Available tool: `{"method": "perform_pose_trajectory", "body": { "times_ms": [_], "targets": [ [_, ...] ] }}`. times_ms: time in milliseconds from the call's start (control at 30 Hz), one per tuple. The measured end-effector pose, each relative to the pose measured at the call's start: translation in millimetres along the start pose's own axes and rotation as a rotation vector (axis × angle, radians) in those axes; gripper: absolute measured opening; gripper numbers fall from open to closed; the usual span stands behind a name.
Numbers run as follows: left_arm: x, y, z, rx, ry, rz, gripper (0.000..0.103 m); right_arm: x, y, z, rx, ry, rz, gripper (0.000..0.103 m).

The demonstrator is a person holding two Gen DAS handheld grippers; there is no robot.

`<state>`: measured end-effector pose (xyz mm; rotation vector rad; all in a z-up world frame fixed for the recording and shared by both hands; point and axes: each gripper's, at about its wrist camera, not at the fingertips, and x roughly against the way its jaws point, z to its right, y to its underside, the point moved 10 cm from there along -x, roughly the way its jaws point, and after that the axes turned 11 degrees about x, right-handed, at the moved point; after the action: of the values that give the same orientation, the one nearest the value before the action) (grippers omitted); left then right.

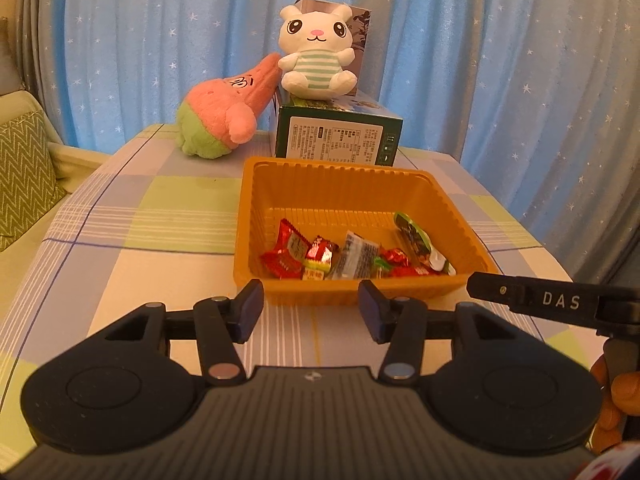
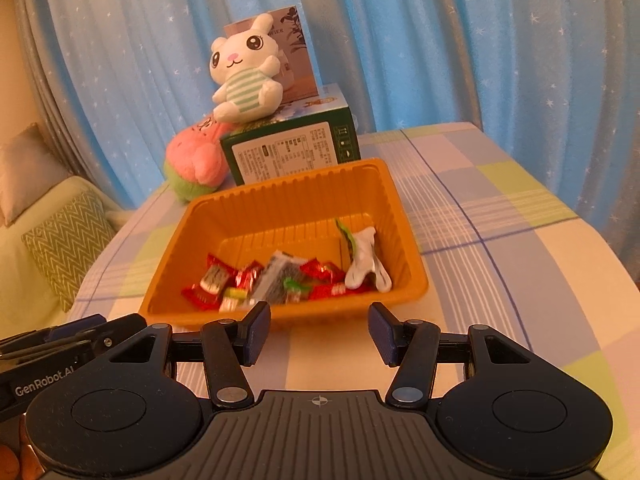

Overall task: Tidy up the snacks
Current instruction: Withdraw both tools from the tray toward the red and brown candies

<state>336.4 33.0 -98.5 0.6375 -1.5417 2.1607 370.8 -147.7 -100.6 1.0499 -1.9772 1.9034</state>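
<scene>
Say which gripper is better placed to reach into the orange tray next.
Probably the left gripper: its open, empty jaws face the orange tray squarely, with the red snack packets straight ahead. The right gripper, also open and empty, views it at an angle.

We see a ribbed orange plastic tray (image 1: 448, 216) holding bright red foil-wrapped sweets (image 1: 286, 256), one silvery grey printed sachet (image 1: 356, 258) and a green-and-white packet (image 1: 418, 246). The tablecloth (image 1: 152, 216) is checked in pale lilac, lime green and cream, crossed by thin blue and white lines. Behind stands a dark green cardboard box (image 1: 338, 138) with a white label of black print. On it sits a white plush rabbit (image 1: 316, 54) in a mint-and-white striped shirt, pink-nosed. Beside lies a pink plush star (image 1: 224, 114) with a green base. The curtain (image 1: 500, 60) is sky blue with white stars. Our grippers' pads (image 1: 250, 312) are dark blue on black.
</scene>
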Motion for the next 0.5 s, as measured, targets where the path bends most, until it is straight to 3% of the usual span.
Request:
{"method": "perform_pose_trajectory", "body": {
  "times_ms": [500],
  "targets": [
    [92.6, 70.4, -19.3, 0.025, -0.034, -0.046, 0.052, 76.9, 70.7, -27.2, -0.002, -0.005, -0.078, 0.058]
  ]
}}
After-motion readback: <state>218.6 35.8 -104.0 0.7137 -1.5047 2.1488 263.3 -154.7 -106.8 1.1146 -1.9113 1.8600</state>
